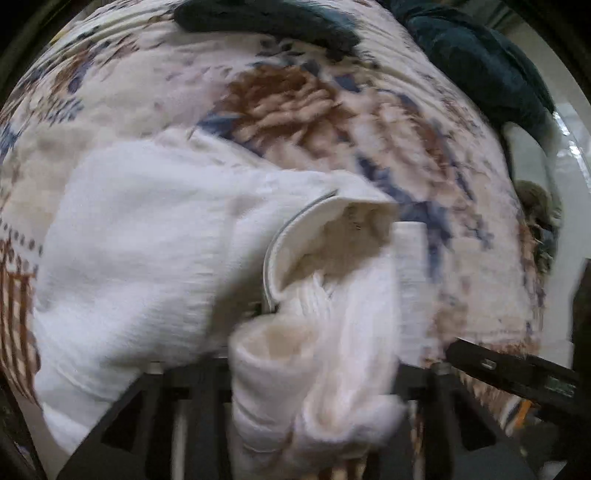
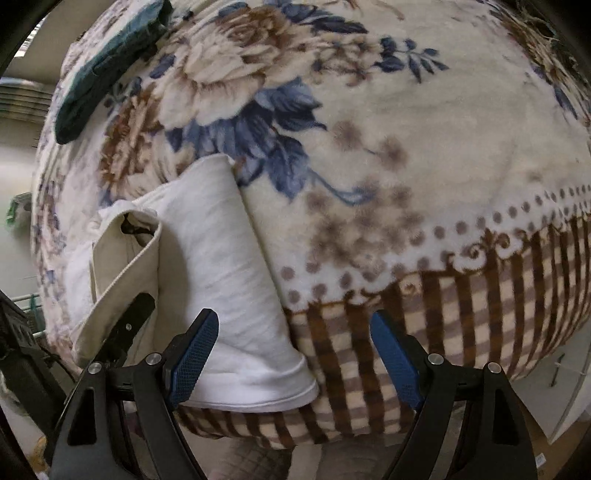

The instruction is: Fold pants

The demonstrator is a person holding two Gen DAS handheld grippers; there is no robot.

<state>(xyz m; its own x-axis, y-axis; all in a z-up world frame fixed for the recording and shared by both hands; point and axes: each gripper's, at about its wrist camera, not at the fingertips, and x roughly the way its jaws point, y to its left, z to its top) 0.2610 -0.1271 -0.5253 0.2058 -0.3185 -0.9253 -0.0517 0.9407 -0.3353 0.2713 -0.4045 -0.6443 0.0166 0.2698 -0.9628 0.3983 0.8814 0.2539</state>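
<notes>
White pants (image 2: 221,266) lie folded lengthwise on a floral blanket (image 2: 388,177). In the right wrist view my right gripper (image 2: 293,354) is open and empty, its blue pads (image 2: 194,354) hovering over the hem end near the blanket's checked border. My left gripper (image 2: 129,325) shows at the left, shut on a lifted cream flap of the pants. In the left wrist view a bunch of the white pants (image 1: 314,332) fills the space between the fingers and hides the fingertips; the rest of the pants (image 1: 147,240) spreads to the left. The view is blurred.
A dark teal garment (image 2: 107,70) lies at the blanket's far end; it also shows in the left wrist view (image 1: 266,18). The checked brown border (image 2: 480,295) marks the blanket's near edge. Pale floor (image 2: 22,155) lies beyond the left side.
</notes>
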